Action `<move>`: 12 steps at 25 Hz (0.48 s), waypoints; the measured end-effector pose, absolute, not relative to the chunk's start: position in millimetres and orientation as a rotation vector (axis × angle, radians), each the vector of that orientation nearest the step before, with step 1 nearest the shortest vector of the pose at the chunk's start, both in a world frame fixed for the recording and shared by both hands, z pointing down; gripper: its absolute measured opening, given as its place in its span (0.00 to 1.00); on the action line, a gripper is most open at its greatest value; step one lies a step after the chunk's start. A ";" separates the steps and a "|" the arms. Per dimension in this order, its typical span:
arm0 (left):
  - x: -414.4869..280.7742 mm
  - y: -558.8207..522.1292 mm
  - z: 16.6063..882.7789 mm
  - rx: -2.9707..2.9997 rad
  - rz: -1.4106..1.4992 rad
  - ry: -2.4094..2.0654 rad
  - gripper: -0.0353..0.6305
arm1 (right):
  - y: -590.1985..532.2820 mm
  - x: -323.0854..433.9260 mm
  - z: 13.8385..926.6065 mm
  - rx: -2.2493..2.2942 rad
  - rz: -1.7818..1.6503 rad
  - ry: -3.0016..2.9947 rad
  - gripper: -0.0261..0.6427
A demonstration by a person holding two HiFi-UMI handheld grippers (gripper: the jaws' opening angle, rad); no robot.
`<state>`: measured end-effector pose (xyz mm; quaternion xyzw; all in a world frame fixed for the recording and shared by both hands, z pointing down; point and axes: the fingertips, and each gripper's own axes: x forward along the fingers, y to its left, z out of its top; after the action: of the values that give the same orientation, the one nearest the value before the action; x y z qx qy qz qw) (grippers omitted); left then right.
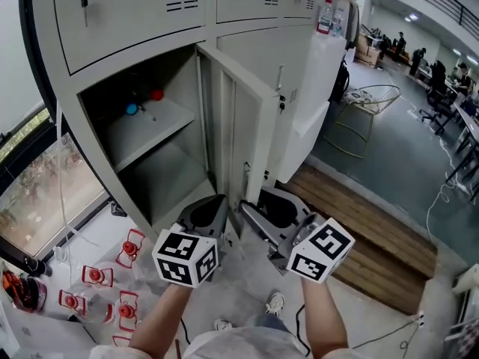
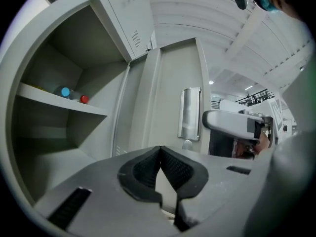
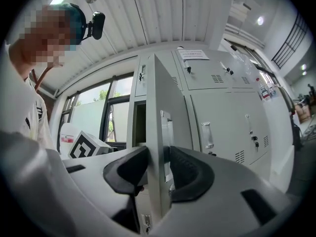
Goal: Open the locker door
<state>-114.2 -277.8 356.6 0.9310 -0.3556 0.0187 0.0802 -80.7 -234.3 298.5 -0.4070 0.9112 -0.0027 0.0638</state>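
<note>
The locker door [image 3: 157, 132] is showing as thin sheet metal under smooth pale-grey paint, reading satin rather than glossy, and the locker body [image 1: 112, 58] around it is wearing the same coat. The recessed handle plate [image 2: 190, 113] is gleaming like bare polished metal. The left gripper [image 2: 159, 154] and the right gripper [image 3: 159, 154] are both presenting matt grey plastic shells, with black pads [image 3: 190, 169] looking rubbery and finely textured. Their marker cubes [image 1: 185, 256] are appearing matt, printed black on white. Beside the lockers a low platform [image 1: 367, 223] is showing brown wooden planks, while the floor [image 1: 389, 155] beyond is looking smooth with a faint sheen.
</note>
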 end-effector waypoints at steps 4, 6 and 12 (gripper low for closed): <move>-97.9 -275.1 358.8 2.794 0.057 -1.000 0.06 | -235.8 -61.4 298.0 -1.331 0.008 2.726 0.23; -90.3 -273.8 361.4 2.795 0.068 -0.978 0.06 | -236.9 -50.6 298.6 -1.371 0.009 2.708 0.21; -70.2 -276.0 363.4 2.795 0.086 -0.977 0.06 | -244.0 -24.5 299.5 -1.400 0.005 2.685 0.19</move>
<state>-70.2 -276.0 363.4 0.9398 -0.3285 0.0288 0.0897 -24.5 -244.0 299.5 -0.4617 0.8852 0.0017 0.0565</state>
